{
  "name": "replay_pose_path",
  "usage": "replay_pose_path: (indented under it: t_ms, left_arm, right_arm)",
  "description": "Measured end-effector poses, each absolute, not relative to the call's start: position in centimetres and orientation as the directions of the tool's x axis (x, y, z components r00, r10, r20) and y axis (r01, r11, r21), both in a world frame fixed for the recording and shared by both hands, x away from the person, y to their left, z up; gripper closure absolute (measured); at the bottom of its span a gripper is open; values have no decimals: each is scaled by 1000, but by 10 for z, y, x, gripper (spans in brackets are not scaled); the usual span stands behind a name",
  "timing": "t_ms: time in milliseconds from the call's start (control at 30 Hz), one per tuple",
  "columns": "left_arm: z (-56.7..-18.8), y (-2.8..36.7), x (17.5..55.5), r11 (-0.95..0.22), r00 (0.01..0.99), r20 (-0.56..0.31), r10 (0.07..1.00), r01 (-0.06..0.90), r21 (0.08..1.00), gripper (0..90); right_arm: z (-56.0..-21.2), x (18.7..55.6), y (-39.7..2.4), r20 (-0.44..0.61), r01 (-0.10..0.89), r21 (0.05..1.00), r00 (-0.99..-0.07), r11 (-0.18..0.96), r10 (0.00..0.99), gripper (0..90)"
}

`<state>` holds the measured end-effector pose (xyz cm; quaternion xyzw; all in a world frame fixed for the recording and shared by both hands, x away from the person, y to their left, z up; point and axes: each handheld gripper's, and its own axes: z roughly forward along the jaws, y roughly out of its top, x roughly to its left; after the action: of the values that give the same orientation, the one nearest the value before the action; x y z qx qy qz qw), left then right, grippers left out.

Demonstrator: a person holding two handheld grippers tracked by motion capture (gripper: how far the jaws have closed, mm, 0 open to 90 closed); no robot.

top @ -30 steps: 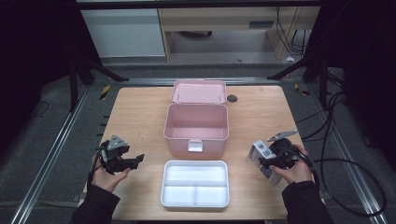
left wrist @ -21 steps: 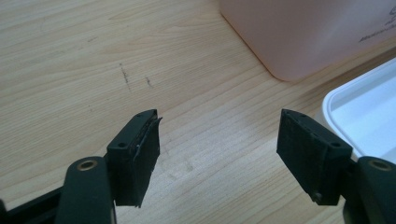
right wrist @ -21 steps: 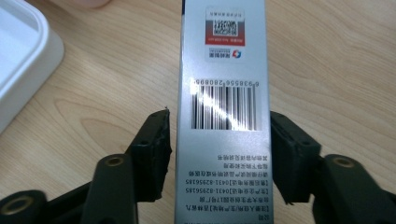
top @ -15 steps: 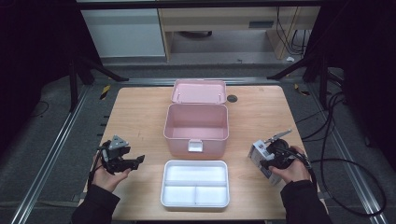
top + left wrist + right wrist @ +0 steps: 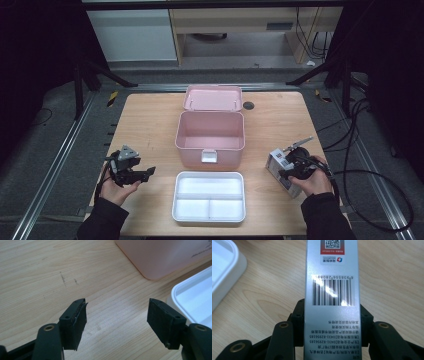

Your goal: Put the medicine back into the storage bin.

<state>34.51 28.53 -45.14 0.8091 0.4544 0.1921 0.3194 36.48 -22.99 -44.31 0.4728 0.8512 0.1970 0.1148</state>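
Observation:
A silver carton with a barcode lies on the wooden table at the right. My right gripper has just been closing its jaws on the carton, and the pads now press on both of its long sides. It reaches the carton from the right. An open pink storage box stands mid-table with its lid behind it. A white divided tray lies in front of it. My left gripper hovers open left of the tray, with nothing between its jaws.
In the left gripper view the pink box's corner and the tray's rim lie ahead to the right, over bare wood. A small black disc sits at the table's back right. Cables trail on the floor right of the table.
The right jaws have drawn in against the carton. Both hands have stayed where they were, and the left gripper looks the same.

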Motion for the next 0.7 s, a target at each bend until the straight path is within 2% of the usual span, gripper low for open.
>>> replay_pose_path:
  t_ms: [200, 700]
  left_arm:
    - [-451, 285, 345, -389, 518, 23, 855, 611, 690, 322]
    - [-458, 287, 348, -389, 514, 11, 858, 635, 667, 323]
  right_arm:
    - [-425, 363, -228, 5, 733, 505, -530, 455, 848, 555]
    - [-392, 375, -226, 15, 698, 572, -534, 430, 846, 557]
